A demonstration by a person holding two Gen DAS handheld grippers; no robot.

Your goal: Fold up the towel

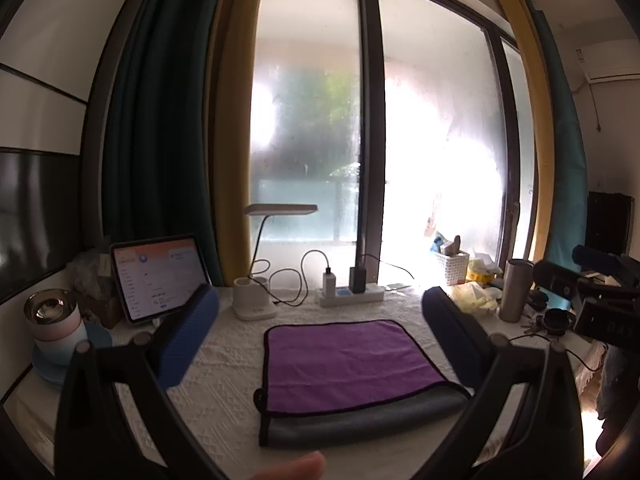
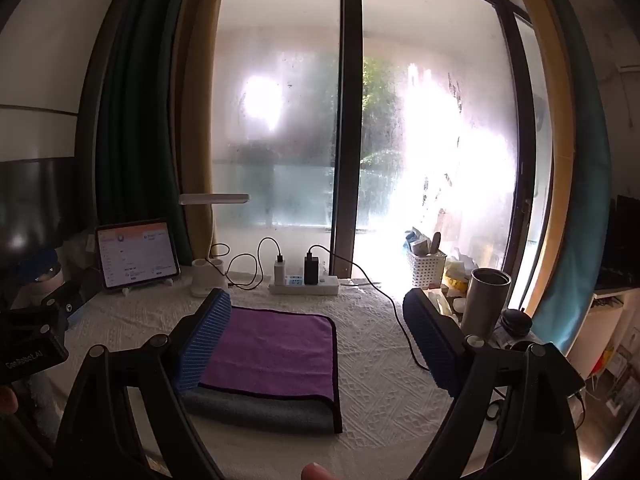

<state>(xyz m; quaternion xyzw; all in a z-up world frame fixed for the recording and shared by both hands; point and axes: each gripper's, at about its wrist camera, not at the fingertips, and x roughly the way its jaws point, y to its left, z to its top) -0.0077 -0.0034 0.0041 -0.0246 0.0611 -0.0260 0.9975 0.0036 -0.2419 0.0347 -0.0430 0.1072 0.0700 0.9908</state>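
Note:
A towel (image 1: pixel 344 364), purple on one side and grey on the other, with a dark hem, lies folded on the white tablecloth (image 1: pixel 224 392); a grey strip shows along its near edge. It also shows in the right wrist view (image 2: pixel 276 352). My left gripper (image 1: pixel 320 336) is open and empty, held above the table with the towel between its blue-padded fingers (image 1: pixel 188 340). My right gripper (image 2: pixel 316 340) is open and empty, its left finger (image 2: pixel 204 344) over the towel's left edge. The right gripper's body (image 1: pixel 600 300) shows at the right of the left wrist view.
At the back stand a lit tablet (image 1: pixel 156 276), a desk lamp (image 1: pixel 260 280), a power strip (image 1: pixel 352 292) with chargers and cables, a white basket (image 2: pixel 426 266) and a steel tumbler (image 2: pixel 484 304). A pink and blue mug (image 1: pixel 56 320) sits far left. A black cable (image 2: pixel 404 328) runs across the cloth at right.

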